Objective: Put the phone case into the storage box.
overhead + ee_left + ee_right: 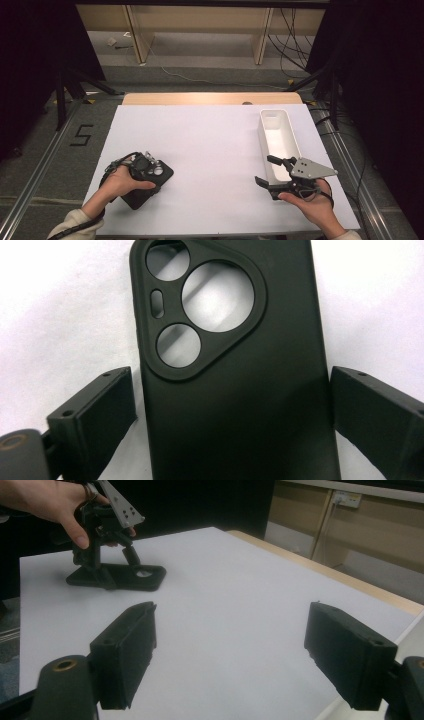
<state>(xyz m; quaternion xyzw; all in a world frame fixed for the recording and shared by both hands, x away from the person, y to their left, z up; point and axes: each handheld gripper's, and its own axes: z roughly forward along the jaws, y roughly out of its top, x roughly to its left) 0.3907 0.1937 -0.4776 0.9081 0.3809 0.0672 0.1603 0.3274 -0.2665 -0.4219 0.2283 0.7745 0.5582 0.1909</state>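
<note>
We find the black phone case [235,390] lying flat, camera cut-outs up, on the near left part of the white table [210,150]. The left gripper [232,405] stands over it, pointing down. Its jaws straddle the case's two long sides, a thin gap visible at each, so they appear not to press, though the high view is too coarse to confirm. The right gripper [267,172] sits at the near right, jaws wide with nothing between them, just beside the near end of the white tray [287,130], well apart from the case.
</note>
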